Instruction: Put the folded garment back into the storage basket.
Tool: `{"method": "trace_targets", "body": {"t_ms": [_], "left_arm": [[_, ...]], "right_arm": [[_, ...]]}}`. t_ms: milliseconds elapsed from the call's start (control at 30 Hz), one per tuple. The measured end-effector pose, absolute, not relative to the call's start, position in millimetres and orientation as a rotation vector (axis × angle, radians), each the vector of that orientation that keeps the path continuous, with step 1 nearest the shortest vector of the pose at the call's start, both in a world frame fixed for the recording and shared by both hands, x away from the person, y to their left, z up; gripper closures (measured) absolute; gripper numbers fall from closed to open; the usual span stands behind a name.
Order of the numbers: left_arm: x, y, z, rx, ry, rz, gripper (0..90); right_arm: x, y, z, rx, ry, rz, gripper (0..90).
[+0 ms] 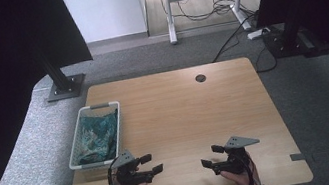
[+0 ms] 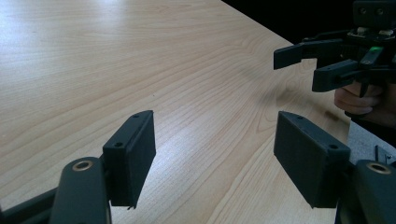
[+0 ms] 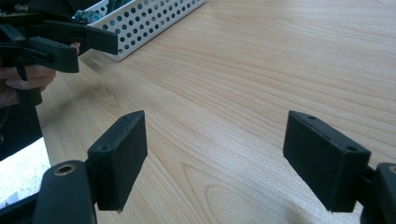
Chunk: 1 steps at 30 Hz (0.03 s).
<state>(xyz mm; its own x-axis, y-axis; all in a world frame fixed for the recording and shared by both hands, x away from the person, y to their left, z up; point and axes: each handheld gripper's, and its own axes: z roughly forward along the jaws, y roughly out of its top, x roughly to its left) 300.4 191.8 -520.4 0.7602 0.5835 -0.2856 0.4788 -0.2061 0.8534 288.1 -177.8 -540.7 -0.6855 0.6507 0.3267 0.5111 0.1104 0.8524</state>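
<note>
Near front table edge, I am holding left gripper (image 1: pixel 150 162) and right gripper (image 1: pixel 212 156) facing each other, both jaws spread wide, gripping nothing. White perforated basket (image 1: pixel 76 144) with teal patterned cloth (image 1: pixel 98 133) sitting just beyond left gripper. Seeing no readable writing.

The rectangular white perforated plastic basket (image 1: pixel 75 150) holds a crumpled teal fabric with a lighter mottled print (image 1: pixel 98 134). The pale wooden desk (image 1: pixel 185 109) shows fine brown grain lines. Both the left black tool (image 1: pixel 151 163) and the right black tool (image 1: pixel 212 156) carry grey three-cornered plates.
</note>
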Motion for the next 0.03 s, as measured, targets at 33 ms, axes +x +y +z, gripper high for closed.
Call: {"method": "trace_targets", "body": {"t_ms": [33], "left_arm": [[300.3,191.7,-520.8,1.853,0.819,0.118,28.2]], "right_arm": [[288.1,-177.7,-540.8,1.184,2.238,1.632,21.4]]}}
